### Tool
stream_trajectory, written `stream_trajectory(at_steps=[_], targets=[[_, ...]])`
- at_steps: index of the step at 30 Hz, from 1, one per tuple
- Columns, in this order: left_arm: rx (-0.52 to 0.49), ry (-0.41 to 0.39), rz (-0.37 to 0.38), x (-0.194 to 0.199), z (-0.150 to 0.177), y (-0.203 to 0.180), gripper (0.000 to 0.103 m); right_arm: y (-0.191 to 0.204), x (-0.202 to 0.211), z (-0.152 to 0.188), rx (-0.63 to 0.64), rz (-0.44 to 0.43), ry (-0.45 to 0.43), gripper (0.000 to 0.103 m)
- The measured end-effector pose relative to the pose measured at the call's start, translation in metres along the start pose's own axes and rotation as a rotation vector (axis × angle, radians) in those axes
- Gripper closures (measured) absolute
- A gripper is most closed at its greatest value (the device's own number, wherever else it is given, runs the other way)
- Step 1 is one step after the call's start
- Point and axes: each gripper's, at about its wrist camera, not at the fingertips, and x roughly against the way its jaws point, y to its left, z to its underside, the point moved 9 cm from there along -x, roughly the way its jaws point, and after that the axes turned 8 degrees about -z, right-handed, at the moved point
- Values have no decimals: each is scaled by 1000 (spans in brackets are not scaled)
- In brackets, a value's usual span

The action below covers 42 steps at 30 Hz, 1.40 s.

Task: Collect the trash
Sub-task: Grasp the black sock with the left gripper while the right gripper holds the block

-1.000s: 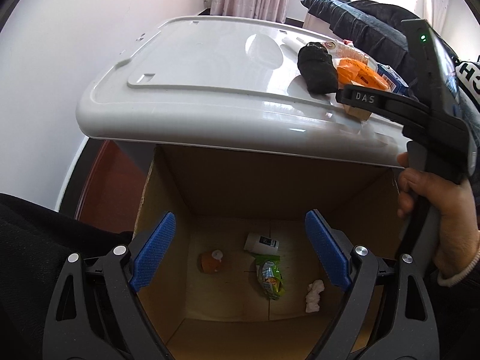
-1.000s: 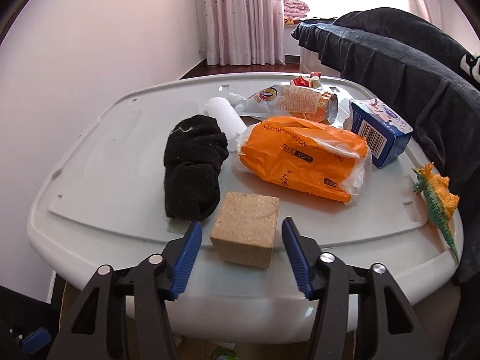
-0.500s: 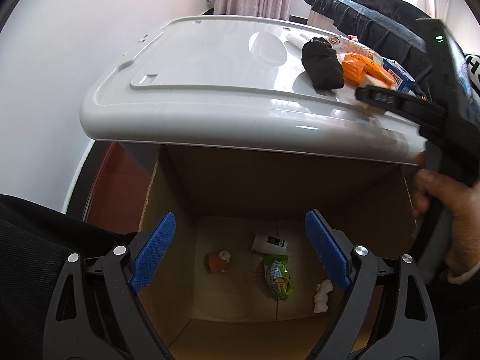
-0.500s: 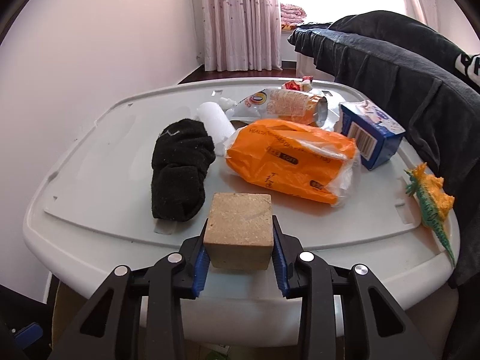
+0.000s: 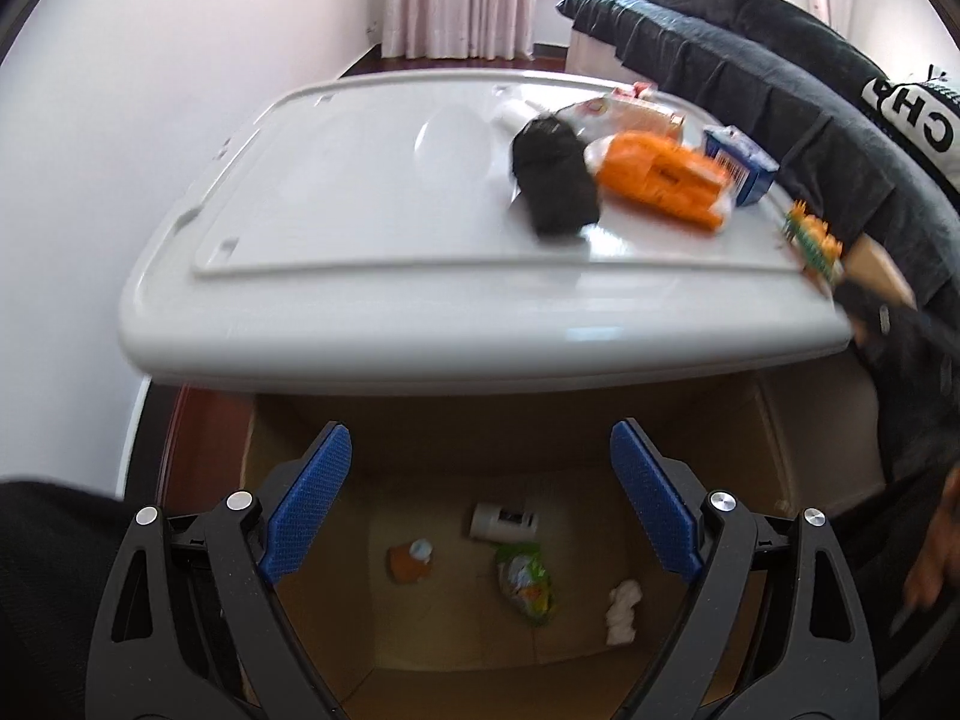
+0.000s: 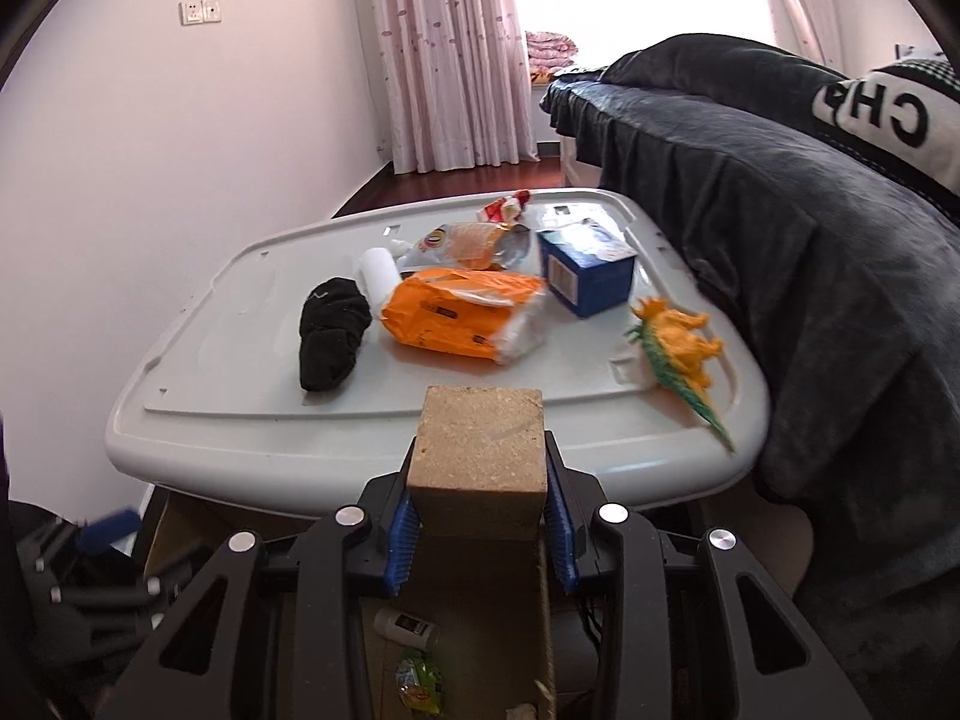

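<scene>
Left wrist view: the left gripper (image 5: 480, 510) hangs over the open cardboard box (image 5: 798, 438), its jaws spread wide with nothing between them. On the box floor lie a white bottle (image 5: 503, 521), an orange scrap (image 5: 407, 561), a green wrapper (image 5: 525, 582) and a crumpled tissue (image 5: 623, 611). Above the box's far side sits the grey plastic lid (image 5: 372, 276) that serves as the worktop. Toward its right edge are a black sock (image 5: 555, 177), an orange pack (image 5: 660, 177), a blue carton (image 5: 744, 165) and, at the near right corner, a toy dinosaur (image 5: 813, 240).

Right wrist view: the right gripper (image 6: 480, 516) has its jaws pinching a tan block (image 6: 480, 456) by two opposite sides, having just been closing on it. The block is lifted clear of the lid's near edge. Below it the box opening shows, with the bottle and green wrapper at the bottom.

The step in hand looks like carrying the block to the box and dropping it in. To do it well, keep the pinch firm and the block level until it is plainly inside the box's rim, past the lid's overhanging near edge, then part the jaws. The left gripper sits over the same opening, so the block should come in beside it. The toy at the lid's near right corner could be knocked off by a careless swing.
</scene>
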Motion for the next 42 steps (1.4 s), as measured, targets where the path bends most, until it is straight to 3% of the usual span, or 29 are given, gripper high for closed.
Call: stream_trajectory(at_steps=[9, 18, 27, 36, 38, 40, 42], targets=[[0, -19, 24, -31, -63, -36, 17, -23, 5, 11, -96, -17, -14, 67], [46, -13, 52, -70, -115, -58, 17, -24, 3, 12, -105, -37, -13, 67], [60, 38, 2, -116, -127, -56, 17, -24, -3, 14, -122, -57, 7, 67], [114, 72, -4, -135, -137, -43, 17, -23, -9, 16, -129, -62, 26, 67], [87, 68, -27, -137, -136, -44, 21, -23, -9, 17, -130, -62, 29, 67], [45, 49, -73, -136, -135, -45, 38, -24, -11, 17, -133, -62, 31, 67], [9, 18, -63, -132, -135, -51, 55, -23, -12, 17, -133, -62, 34, 67]])
